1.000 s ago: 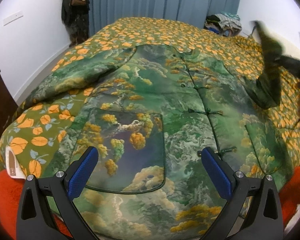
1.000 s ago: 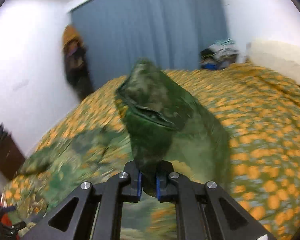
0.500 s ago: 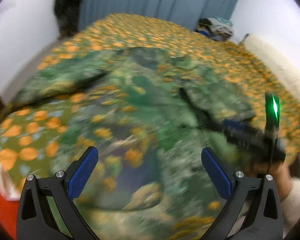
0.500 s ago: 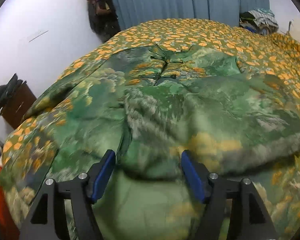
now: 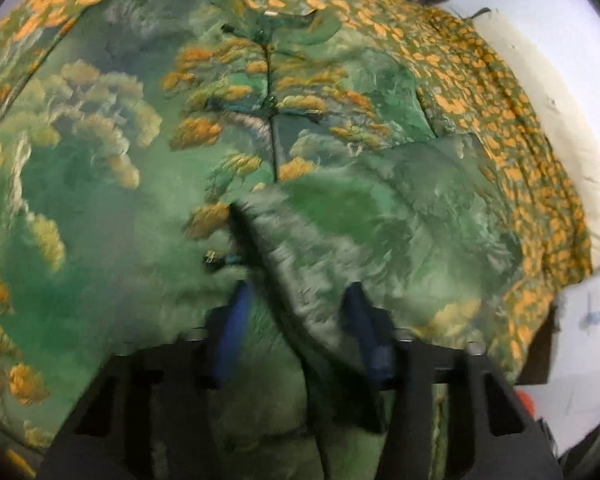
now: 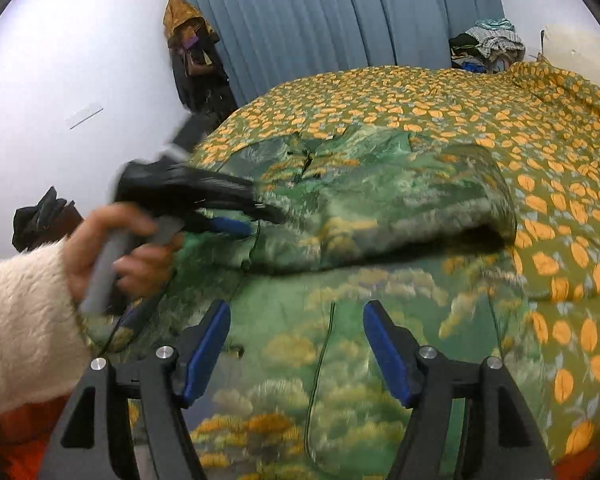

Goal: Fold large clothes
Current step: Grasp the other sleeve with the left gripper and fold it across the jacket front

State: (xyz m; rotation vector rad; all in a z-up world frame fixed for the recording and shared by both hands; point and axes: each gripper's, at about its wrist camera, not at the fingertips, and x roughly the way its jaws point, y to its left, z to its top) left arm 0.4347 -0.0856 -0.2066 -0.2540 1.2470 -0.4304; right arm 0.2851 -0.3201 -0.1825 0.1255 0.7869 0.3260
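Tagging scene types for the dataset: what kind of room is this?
Most likely a bedroom: a bed with a floral cover, blue curtains behind it, and clothes hanging by the wall.

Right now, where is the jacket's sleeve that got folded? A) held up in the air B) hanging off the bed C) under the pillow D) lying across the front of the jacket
D: the folded sleeve lies flat across the front of the green jacket on the bed, with the right gripper open and empty below it.
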